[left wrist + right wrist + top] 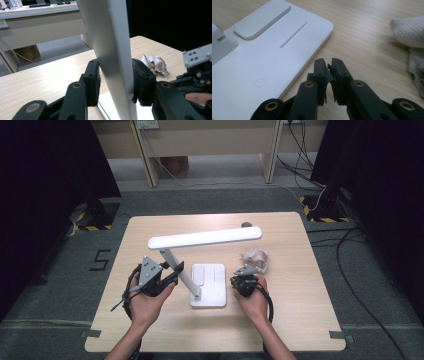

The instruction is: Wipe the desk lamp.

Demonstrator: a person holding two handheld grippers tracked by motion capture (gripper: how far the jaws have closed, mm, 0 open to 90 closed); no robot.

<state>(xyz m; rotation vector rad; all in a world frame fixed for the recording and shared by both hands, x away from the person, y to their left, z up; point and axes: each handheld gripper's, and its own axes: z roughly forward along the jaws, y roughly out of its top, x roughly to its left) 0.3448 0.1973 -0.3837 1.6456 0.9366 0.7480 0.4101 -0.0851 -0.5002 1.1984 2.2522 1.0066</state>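
A white desk lamp stands in the middle of the table, with a long flat head [205, 238], a slanted stem [182, 270] and a flat base [210, 287]. My left gripper [172, 275] is shut on the stem; in the left gripper view both black pads press the stem's [112, 50] sides. My right gripper [244, 281] hovers low over the table just right of the base. Its jaws [330, 67] stand together with nothing between them, beside the base's [262, 62] corner. A crumpled pale cloth [256, 257] lies just beyond the right gripper.
The cloth [412, 32] lies on the wooden table [300, 285] to the right of my right jaws. A small dark object [246, 225] sits at the table's far edge. Beyond the table stand a wooden desk [210, 140] and floor cables [350, 250].
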